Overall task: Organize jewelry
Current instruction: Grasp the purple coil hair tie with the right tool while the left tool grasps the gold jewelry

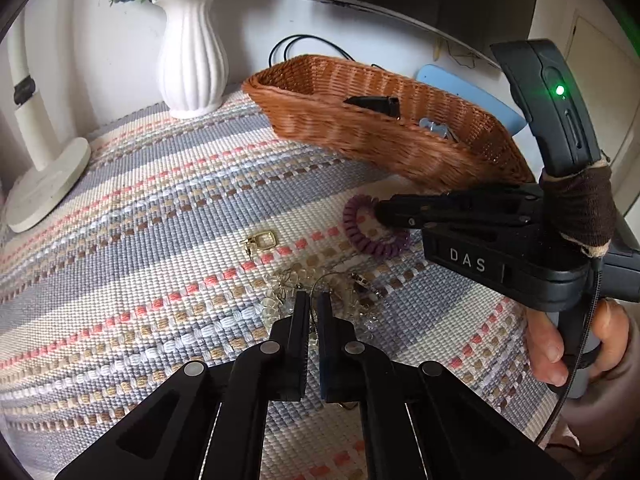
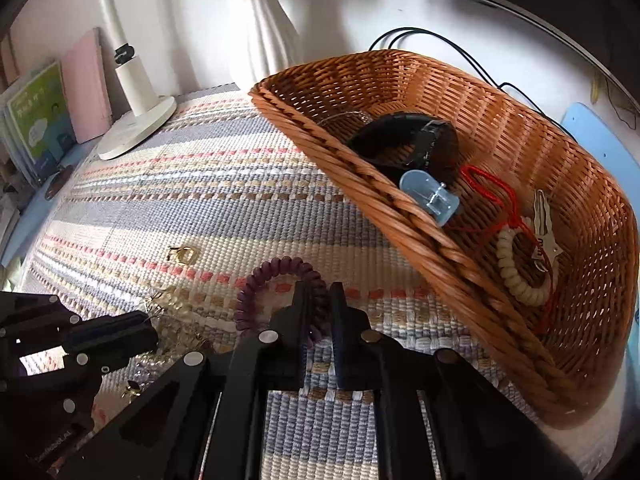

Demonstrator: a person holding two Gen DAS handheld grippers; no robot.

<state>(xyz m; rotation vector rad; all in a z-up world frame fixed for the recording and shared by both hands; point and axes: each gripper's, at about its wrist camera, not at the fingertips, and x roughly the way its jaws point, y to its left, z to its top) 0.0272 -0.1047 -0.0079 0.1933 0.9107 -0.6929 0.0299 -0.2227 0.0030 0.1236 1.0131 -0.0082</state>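
Black right tool (image 1: 380,212) marked "DAS", green light, brown-wrapped handle, dangling cable.

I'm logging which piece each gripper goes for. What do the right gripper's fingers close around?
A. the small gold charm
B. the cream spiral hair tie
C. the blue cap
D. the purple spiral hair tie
D: the right gripper has its fingers on either side of the purple spiral hair tie on the woven mat.

Hair tie (image 2: 276,292) before basket (image 2: 500,92)
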